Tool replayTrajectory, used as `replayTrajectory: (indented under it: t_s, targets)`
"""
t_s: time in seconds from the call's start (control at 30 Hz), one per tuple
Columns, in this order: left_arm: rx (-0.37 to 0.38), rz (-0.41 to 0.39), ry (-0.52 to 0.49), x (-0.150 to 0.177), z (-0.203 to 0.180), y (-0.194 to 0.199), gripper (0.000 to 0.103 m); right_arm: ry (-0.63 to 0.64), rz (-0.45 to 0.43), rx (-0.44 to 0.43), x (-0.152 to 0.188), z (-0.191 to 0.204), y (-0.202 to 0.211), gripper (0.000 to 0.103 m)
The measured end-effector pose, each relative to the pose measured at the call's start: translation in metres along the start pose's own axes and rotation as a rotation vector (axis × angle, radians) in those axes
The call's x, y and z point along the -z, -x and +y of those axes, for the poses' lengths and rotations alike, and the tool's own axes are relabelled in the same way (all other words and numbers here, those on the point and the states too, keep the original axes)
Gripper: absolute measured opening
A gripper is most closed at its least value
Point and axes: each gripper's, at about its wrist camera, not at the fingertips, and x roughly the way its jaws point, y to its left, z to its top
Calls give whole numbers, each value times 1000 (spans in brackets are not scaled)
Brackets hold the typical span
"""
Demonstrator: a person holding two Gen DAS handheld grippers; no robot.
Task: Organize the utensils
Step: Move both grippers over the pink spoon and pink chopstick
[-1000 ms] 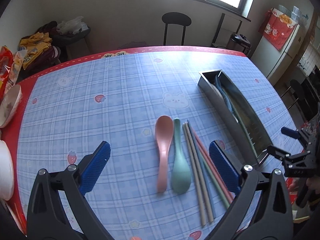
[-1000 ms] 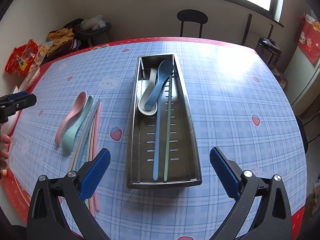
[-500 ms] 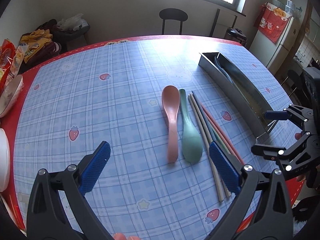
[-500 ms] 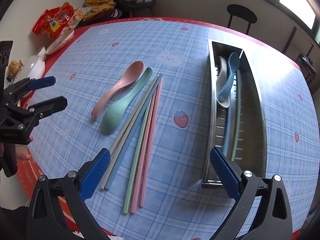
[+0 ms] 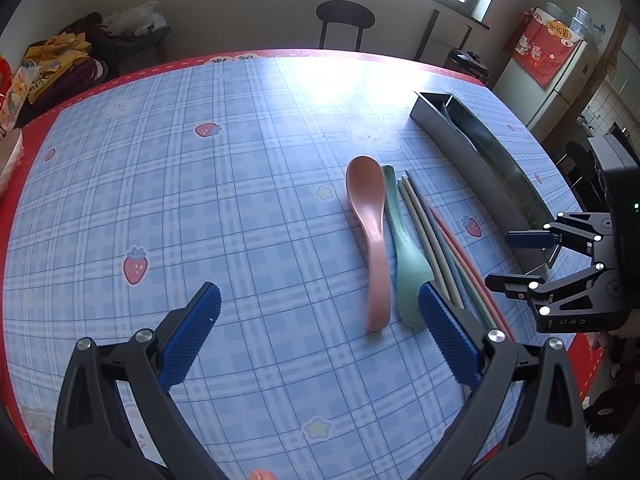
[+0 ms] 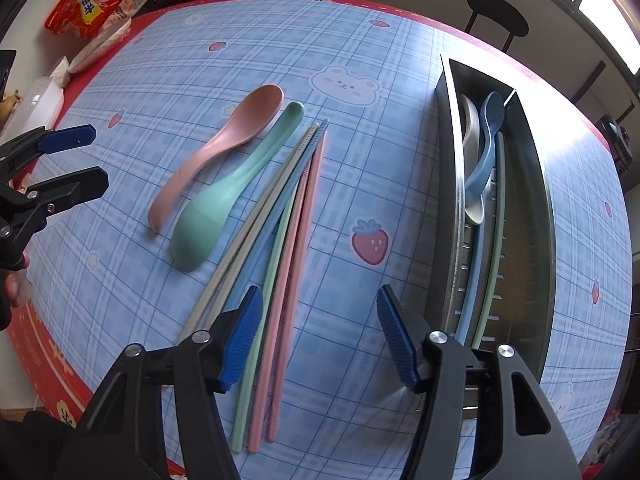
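A pink spoon, a green spoon and several coloured chopsticks lie side by side on the blue checked tablecloth. A steel tray to their right holds a blue spoon, a beige spoon and two chopsticks. My right gripper is open and empty, low over the near ends of the chopsticks. My left gripper is open and empty, left of the pink spoon and green spoon. The tray shows in the left view.
Snack bags and a white bowl sit at the table's far left edge. A black stool stands behind the table. The red table border marks the edges. The right gripper shows in the left view.
The right gripper has swung left from over the tray to over the chopsticks, dropped lower, and its jaws have narrowed. The left gripper has shifted left of the spoons.
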Motion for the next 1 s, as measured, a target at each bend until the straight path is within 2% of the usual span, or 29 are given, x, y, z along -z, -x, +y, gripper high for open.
replayTrajectory:
  t_s: [0.2, 0.57, 0.77, 0.83, 0.93, 1.0]
  targets:
    - [-6, 25, 13, 2, 1, -12, 97, 32, 33, 39, -4, 3, -11, 43]
    - [13, 44, 42, 0, 5, -17, 97, 48, 53, 32, -10, 6, -21, 35]
    - [44, 53, 45, -2, 5, -19, 96, 58, 41, -4, -9, 8, -23, 18]
    - [51, 58, 47, -3, 4, -22, 96, 64, 41, -7, -9, 9, -24, 17]
    - [59, 69, 49, -3, 4, -25, 92, 65, 39, -26, -12, 6, -26, 17]
    - [59, 79, 52, -4, 3, -28, 85, 73, 36, -32, -13, 5, -27, 18]
